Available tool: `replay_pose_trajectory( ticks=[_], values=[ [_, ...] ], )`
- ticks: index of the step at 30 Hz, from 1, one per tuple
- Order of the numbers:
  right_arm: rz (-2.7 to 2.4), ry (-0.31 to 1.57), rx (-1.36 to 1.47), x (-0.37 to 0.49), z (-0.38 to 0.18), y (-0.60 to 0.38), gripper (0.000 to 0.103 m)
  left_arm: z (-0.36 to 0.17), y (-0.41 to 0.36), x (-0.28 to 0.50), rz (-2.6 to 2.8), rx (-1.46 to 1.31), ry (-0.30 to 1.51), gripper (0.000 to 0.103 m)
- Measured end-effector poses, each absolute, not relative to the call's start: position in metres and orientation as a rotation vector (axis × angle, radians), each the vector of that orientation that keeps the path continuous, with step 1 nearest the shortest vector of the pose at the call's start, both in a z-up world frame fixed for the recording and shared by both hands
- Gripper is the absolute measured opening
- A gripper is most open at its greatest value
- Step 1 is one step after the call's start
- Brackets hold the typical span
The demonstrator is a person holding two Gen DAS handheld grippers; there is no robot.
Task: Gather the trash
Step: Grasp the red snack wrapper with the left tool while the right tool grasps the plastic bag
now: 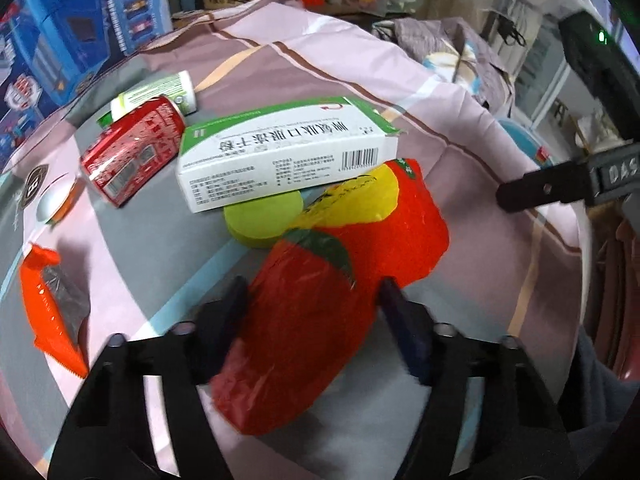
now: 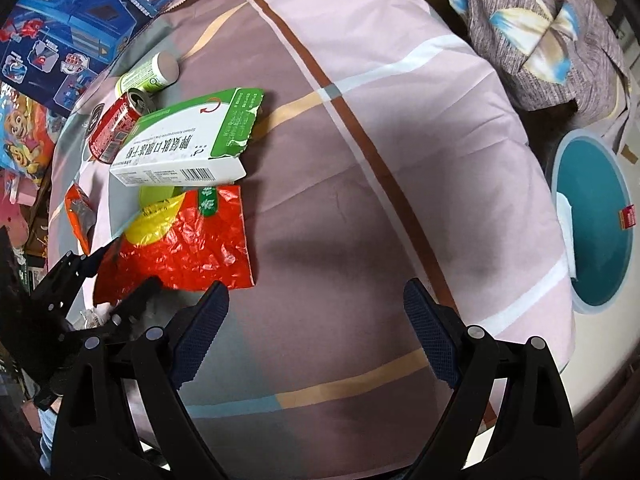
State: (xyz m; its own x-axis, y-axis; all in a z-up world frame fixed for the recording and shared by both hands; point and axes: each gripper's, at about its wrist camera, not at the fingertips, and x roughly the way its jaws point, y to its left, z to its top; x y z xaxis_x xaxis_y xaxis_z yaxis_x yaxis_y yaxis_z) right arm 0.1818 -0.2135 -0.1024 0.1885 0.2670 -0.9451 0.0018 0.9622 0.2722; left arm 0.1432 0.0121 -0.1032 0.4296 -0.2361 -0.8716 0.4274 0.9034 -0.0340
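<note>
A red and yellow snack bag [image 1: 352, 264] lies on the patchwork bedsheet [image 1: 360, 80]. My left gripper [image 1: 314, 304] is shut on its near end, a pad pressed on each side. A white and green medicine box [image 1: 280, 152] rests on a yellow-green disc [image 1: 260, 220] just beyond. Further left lie a red can [image 1: 132, 152], a green bottle [image 1: 160, 92] and an orange wrapper [image 1: 48, 312]. In the right wrist view my right gripper [image 2: 316, 300] hangs open over bare sheet, to the right of the bag [image 2: 192, 240] and the left gripper [image 2: 120, 272].
A teal bin [image 2: 592, 224] stands off the bed's right edge, white paper on its rim. A bundled grey patterned cloth [image 2: 532, 36] lies at the far right. Blue toy boxes [image 2: 72, 20] line the left side. The sheet's right half [image 2: 380, 140] carries nothing.
</note>
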Motion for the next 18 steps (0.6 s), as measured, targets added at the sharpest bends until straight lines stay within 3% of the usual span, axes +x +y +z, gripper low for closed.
replay_pose_trajectory(
  ticks=[6, 18],
  values=[
    [0.199, 1.375, 0.224, 0.180, -0.103, -0.209, 0.085, -0.076, 0.024, 0.138, -0.416, 0.077, 1.023, 0.025],
    [0.307, 1.386, 0.188, 0.181, -0.102, -0.156, 0.085, -0.044, 0.085, 0.139, -0.294, -0.118, 0.954, 0.021]
  ],
)
